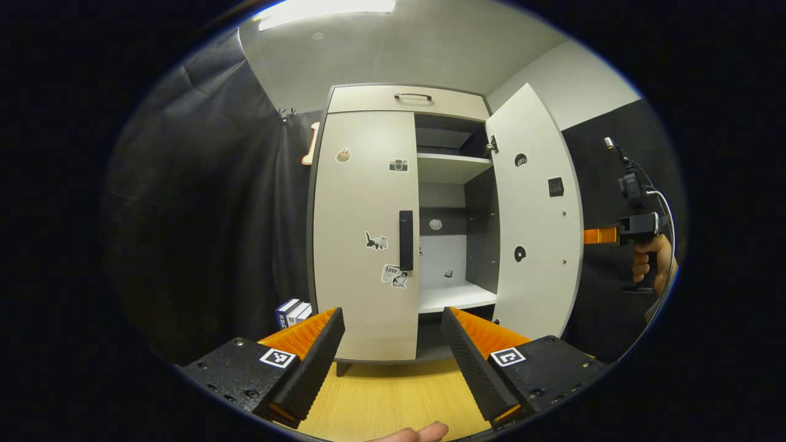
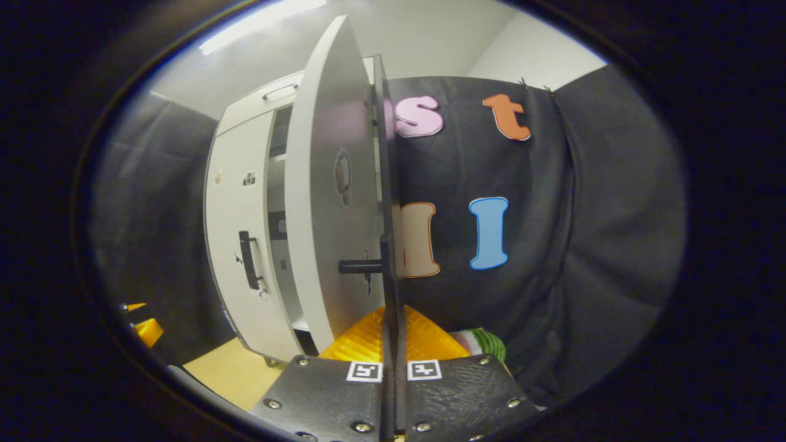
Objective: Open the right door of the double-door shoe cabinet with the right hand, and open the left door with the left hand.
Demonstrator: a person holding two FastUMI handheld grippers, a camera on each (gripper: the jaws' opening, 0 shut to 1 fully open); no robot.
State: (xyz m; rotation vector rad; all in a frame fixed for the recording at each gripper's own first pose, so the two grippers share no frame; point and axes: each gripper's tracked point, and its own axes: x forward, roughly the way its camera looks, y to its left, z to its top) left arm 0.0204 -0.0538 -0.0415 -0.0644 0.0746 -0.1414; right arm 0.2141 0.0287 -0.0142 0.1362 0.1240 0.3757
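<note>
Right hand-held gripper (image 2: 393, 344) clamped on open right door's handle (image 2: 388, 270), left door (image 2: 236, 245) closed beyond

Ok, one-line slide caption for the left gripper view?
Open left gripper faces the pale double-door shoe cabinet: right door swung open, left door shut.

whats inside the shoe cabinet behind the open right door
Behind the open right door: bare shelves and dark back panels, with a few small stickers. No shoes visible. The closed left door covers the left half.
</note>
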